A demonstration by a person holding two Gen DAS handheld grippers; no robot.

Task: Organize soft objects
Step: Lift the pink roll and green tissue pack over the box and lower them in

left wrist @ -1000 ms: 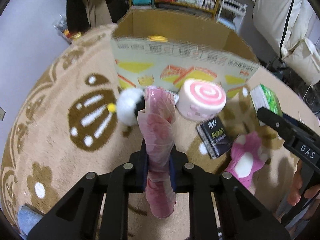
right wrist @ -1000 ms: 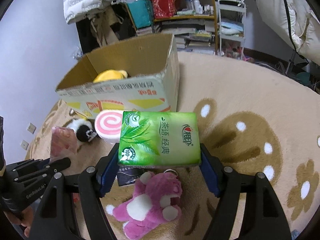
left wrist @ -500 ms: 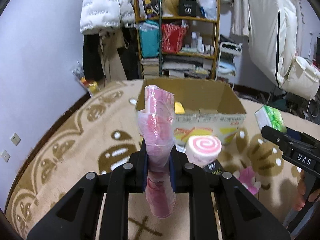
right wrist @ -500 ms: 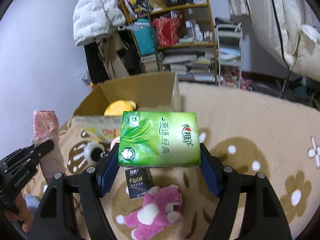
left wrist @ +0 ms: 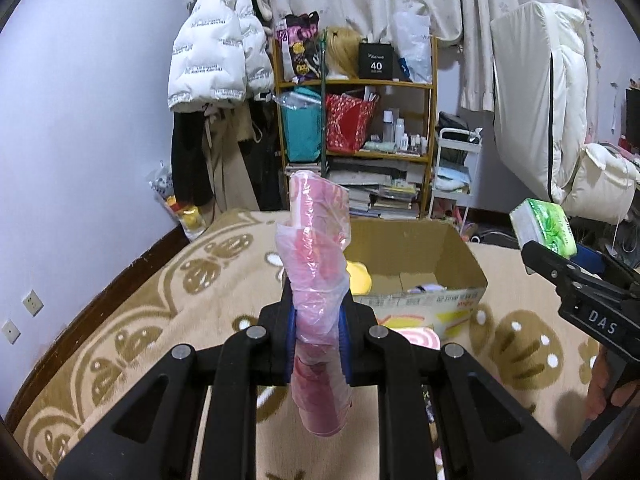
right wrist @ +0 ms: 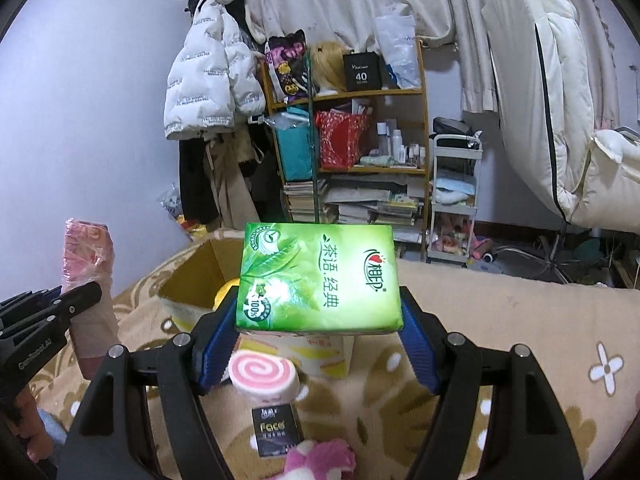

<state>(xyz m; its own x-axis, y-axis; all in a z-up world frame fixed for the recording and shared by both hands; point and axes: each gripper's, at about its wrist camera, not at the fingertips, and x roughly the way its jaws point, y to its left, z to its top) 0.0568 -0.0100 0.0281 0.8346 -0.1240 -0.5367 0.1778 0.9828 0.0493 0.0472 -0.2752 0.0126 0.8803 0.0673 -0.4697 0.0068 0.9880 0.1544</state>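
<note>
**Q:** what's each hand-held gripper doing?

**A:** My left hand-held gripper [left wrist: 318,344] is clamped on the pink roll [left wrist: 318,280]. It's a pink bundle in clear plastic, standing upright between the blue pads, poking out above and below them. It's up in the air on the near side of the box [left wrist: 416,268].

My right hand-held gripper [right wrist: 318,320] is spread wide and squeezed onto the tissue pack [right wrist: 318,276], the green one. The pack is held flat, printed face up, also on the near side of the box and above its front wall.

**Q:** and what's in the box?

**A:** It's open cardboard, sitting on the rug [right wrist: 520,320]. I can see a yellow toy [left wrist: 358,278] inside, against the left side. There's something pale near the front wall, can't tell what it is.

**Q:** anything left on the floor?

**A:** Yeah. The swirl cushion [right wrist: 264,374], pink and white, is right at the box's front wall. A black packet [right wrist: 276,430] lies a bit further out from the box than the cushion. The pink plush [right wrist: 320,458] is just past that, only partly in view.
</note>
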